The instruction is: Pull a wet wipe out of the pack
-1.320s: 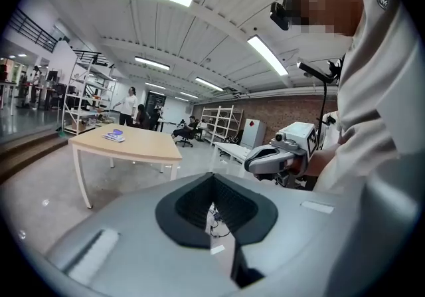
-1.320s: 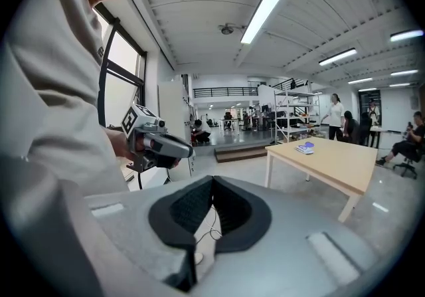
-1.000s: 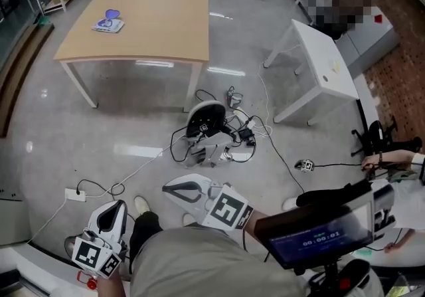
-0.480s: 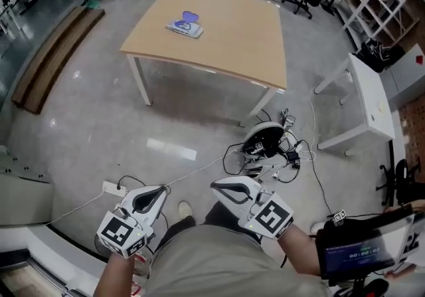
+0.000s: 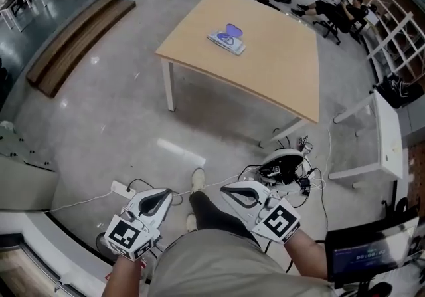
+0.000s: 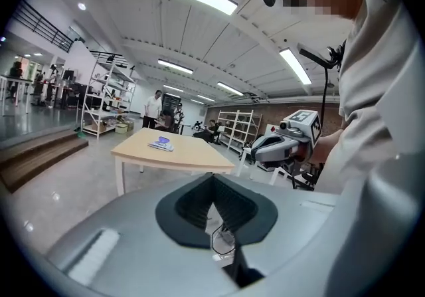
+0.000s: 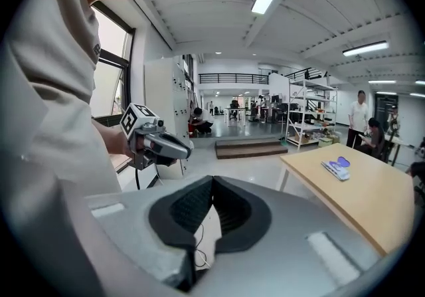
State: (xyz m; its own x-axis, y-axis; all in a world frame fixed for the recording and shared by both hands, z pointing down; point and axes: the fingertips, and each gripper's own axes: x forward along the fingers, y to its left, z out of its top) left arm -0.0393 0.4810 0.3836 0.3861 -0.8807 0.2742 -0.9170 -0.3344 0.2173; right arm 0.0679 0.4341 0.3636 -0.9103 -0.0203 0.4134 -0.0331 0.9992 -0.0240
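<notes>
There's the wet wipe pack [image 5: 226, 38], lying flat on the light wooden desk [image 5: 279, 70], well away across the floor. It's a thin, rectangular pack, pale with blue on its face. On top sits a purple, two-lobed rounded shape that looks like a flap, and from the right gripper view it seems to stand up a little at one end. In the head view the pack rests toward the left part of the desktop, set in from every edge, with its long side running roughly in line with the desk's near edge. No wipe can be made out from here.
</notes>
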